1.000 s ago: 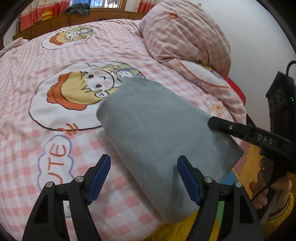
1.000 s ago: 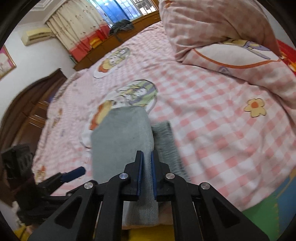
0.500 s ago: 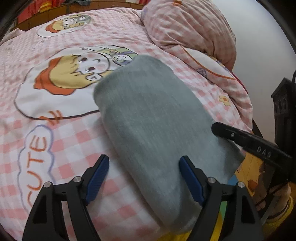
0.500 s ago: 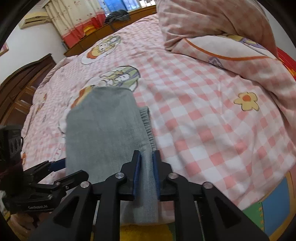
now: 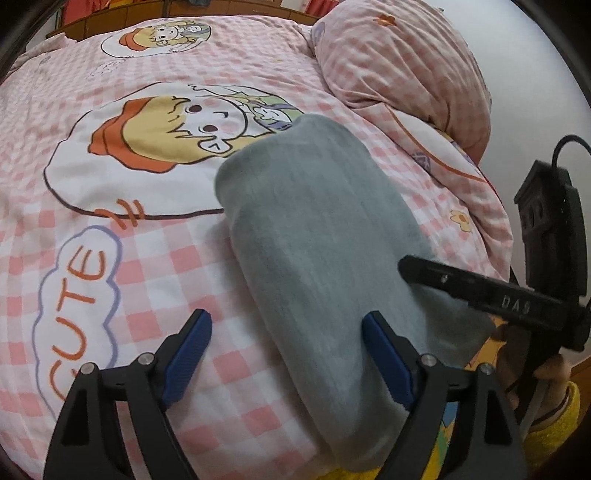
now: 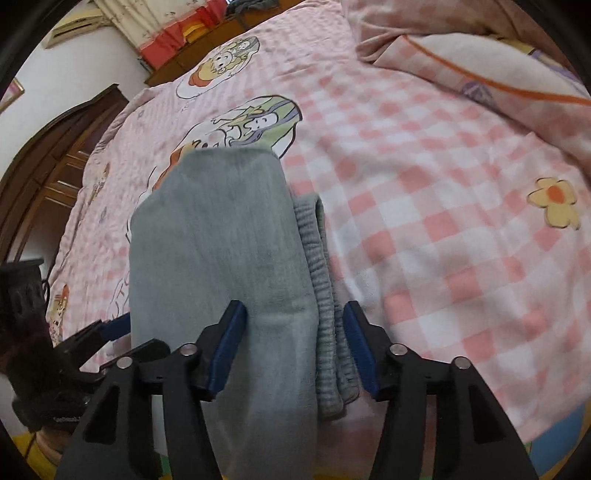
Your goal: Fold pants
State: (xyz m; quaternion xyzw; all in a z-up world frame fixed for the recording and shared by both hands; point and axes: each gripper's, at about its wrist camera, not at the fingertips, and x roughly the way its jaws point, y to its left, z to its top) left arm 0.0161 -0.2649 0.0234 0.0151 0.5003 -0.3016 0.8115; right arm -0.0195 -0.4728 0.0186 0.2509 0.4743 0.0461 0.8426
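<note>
The grey pants (image 5: 317,236) lie folded into a long pad on the bed (image 5: 177,266), near its front edge, over a pink checked cover with cartoon prints. The ribbed waistband (image 6: 325,295) shows along the right side of the fold. The left tongs (image 5: 286,354) stand wide, one pad over the cover and the other at the pants' left edge, gripping nothing. The right tongs (image 6: 295,347) have just been opening; the pants' right edge lies between the pads, which do not press it.

Pink checked bed (image 6: 424,192) centre; dark wooden wardrobe (image 6: 55,158) at 9 o'clock; red-hemmed curtains (image 6: 177,33) at 11; white wall (image 5: 517,74).
</note>
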